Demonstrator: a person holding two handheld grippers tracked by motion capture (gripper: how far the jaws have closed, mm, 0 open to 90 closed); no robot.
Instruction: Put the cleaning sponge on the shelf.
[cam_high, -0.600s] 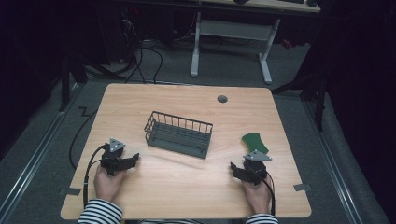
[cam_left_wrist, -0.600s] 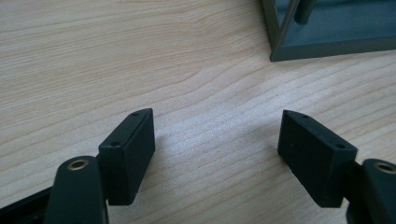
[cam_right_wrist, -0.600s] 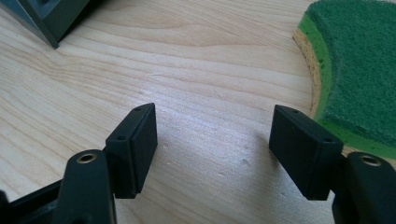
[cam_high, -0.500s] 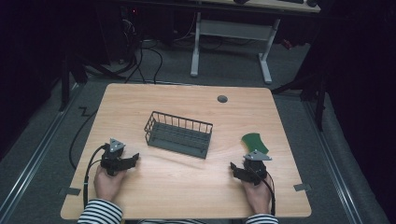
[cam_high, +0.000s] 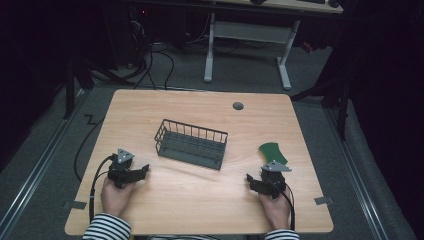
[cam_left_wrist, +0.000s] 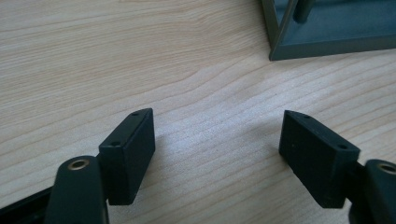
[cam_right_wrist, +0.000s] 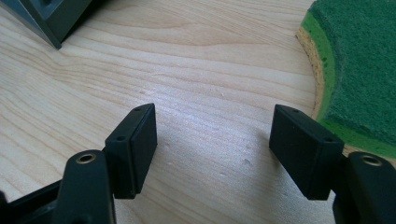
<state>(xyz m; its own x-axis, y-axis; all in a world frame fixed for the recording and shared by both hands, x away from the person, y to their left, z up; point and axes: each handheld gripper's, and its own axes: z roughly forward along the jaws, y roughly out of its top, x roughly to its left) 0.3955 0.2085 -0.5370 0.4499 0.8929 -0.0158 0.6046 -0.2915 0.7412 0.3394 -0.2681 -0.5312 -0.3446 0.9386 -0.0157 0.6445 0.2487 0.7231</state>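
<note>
Resting low on the tabletop (cam_high: 200, 200), both grippers sit near the person's edge with their jaws spread wide and nothing between them. The right gripper (cam_high: 254, 183) is the one that matters for the coming move: the green scouring sponge (cam_high: 273, 152) lies just beyond it, slightly farther from the person and a little toward the table's right edge. In the right gripper view the sponge (cam_right_wrist: 359, 70) fills the upper right corner, its curved yellow-backed rim just beside the right-hand jaw but not between the jaws, so the gripper would have to swing toward that side and push forward to straddle it. The sponge lies flat, green face up, and its long axis appears to run diagonally away from the person toward the left; I judge a grasp across the narrower width would be the easier one.

The left gripper (cam_high: 142, 171) is well apart from the sponge, on the far side of the wire basket (cam_high: 191, 144), which stands mid-table between the two hands. In the left gripper view a corner of the basket (cam_left_wrist: 327, 28) shows ahead and to the right of the open jaws.
</note>
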